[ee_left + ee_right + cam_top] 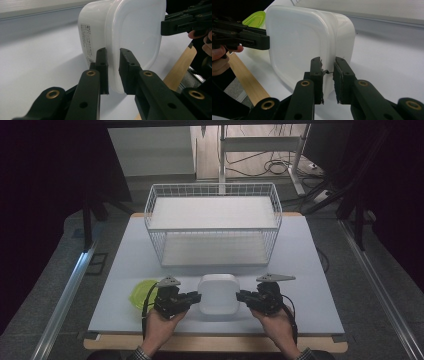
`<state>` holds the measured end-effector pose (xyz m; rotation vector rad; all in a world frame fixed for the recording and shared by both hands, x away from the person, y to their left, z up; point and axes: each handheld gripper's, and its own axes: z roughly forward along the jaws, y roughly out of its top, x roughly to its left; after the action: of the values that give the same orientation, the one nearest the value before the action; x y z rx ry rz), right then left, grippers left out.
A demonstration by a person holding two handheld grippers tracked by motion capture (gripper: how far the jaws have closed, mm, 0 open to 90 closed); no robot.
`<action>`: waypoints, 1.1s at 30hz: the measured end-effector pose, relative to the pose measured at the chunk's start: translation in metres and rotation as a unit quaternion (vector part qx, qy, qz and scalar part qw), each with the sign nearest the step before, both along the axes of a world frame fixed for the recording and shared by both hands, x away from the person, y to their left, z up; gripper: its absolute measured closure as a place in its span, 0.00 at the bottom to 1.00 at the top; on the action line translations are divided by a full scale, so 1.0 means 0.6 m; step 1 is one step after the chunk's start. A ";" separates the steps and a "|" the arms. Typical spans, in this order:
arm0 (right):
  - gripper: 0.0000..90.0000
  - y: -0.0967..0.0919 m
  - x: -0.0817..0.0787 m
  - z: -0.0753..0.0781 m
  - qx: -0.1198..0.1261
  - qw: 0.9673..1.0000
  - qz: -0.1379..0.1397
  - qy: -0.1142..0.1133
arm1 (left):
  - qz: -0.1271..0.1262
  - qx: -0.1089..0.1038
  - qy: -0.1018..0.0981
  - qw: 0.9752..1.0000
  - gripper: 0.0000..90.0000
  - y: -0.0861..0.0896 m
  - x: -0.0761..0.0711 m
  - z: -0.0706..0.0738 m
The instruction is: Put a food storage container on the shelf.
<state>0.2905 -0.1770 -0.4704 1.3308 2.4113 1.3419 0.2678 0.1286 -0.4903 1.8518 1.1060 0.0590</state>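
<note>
White lidded container [218, 293] is sitting on the pale tabletop [300, 270] near the front edge, just in front of the white wire basket [213, 222]. Left gripper [196, 297] is clamping the container's left rim; its jaws are standing nearly closed, the lid's lip pinched between the pads [103, 65]. Right gripper [241, 296] is doing likewise on the opposite rim, lip between narrow-set jaws. Green lid [141, 292] is lying just beside the left gripper, on its outer side.
</note>
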 end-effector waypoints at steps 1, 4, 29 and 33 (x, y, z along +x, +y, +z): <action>0.86 0.000 0.000 0.000 0.001 1.000 0.000 -0.002 | 0.000 -0.001 -0.001 1.000 0.87 0.001 0.000 0.001; 0.86 0.000 -0.001 0.005 0.005 1.000 0.002 -0.011 | 0.000 -0.002 -0.008 1.000 0.87 0.003 0.000 0.007; 0.87 0.008 0.032 0.103 0.048 0.996 0.021 -0.068 | 0.004 -0.014 -0.074 0.997 0.88 0.028 0.027 0.116; 0.87 0.012 0.039 0.119 0.050 0.996 0.021 -0.076 | 0.007 -0.013 -0.082 0.996 0.88 0.030 0.032 0.133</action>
<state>0.3139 -0.1696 -0.3990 1.1571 2.3122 1.5348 0.2869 0.1468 -0.4108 1.7822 1.0014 0.2018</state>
